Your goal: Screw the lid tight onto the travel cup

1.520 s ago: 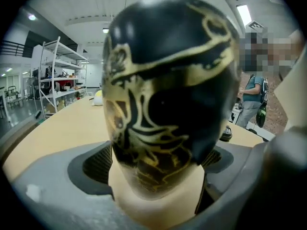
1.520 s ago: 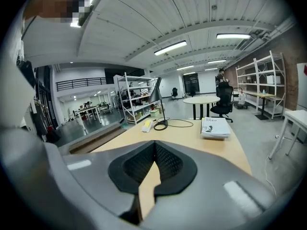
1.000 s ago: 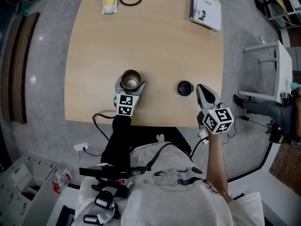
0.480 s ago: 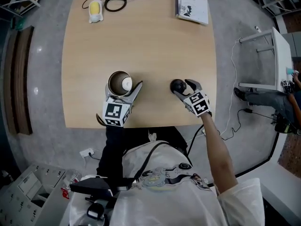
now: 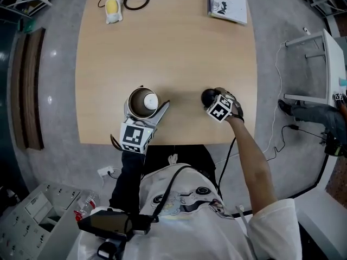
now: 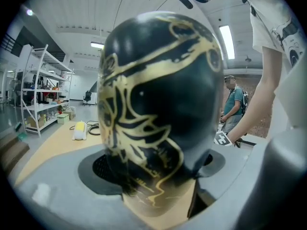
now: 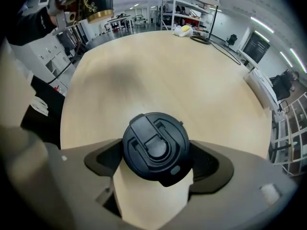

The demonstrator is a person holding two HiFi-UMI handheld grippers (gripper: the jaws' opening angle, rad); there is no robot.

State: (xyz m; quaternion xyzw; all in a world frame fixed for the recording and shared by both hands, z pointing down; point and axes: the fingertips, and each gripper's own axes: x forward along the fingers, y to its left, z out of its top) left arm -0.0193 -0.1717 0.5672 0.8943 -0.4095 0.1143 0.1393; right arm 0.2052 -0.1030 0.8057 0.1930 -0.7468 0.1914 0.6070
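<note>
travel cup (image 5: 143,101): open-topped, being gripped round its body by the left hand-held gripper (image 6: 153,186), raised off the desk (image 5: 162,47).
lid (image 5: 207,96): lying flat on the desk, apart from the cup.
right hand-held gripper (image 7: 157,169): jaws just been opening, straddling the lid, not pressing on it.
progress: nothing threaded yet; lid pick-up, seating and tightening are waiting.

Head view steeply overhead; both gripper views close-in; shared table (image 5: 162,53).

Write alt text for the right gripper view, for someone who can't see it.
A black lid lies flat on the wooden table, between the jaws of the right gripper, which have just been opening and stand apart on either side of it. At top left, the black-and-gold travel cup is held up off the table.
</note>
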